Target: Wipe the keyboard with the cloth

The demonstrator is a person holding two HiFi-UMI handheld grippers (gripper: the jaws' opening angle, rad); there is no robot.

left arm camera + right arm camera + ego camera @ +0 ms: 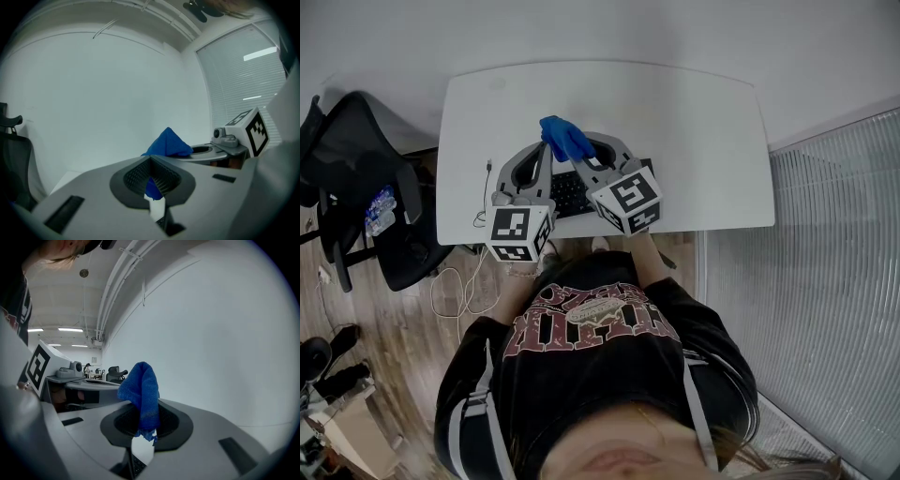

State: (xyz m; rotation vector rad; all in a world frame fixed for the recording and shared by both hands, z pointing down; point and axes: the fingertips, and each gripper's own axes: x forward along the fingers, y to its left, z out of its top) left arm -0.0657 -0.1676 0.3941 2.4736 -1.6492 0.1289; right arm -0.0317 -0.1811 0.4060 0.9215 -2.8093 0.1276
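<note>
The keyboard (570, 192) is mostly hidden under both grippers. Only a dark patch of keys shows between them on the white table (703, 141). The left gripper (151, 174) has its jaws pinched together on the blue cloth (566, 137), and the right gripper (140, 420) is clamped on it too. The cloth bunches at the keyboard's 12 o'clock edge. Whether it touches the keys is unclear.

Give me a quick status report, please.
Left gripper and right gripper shut on cloth. Cloth bunched between them, by keyboard. No obstruction seen.
</note>
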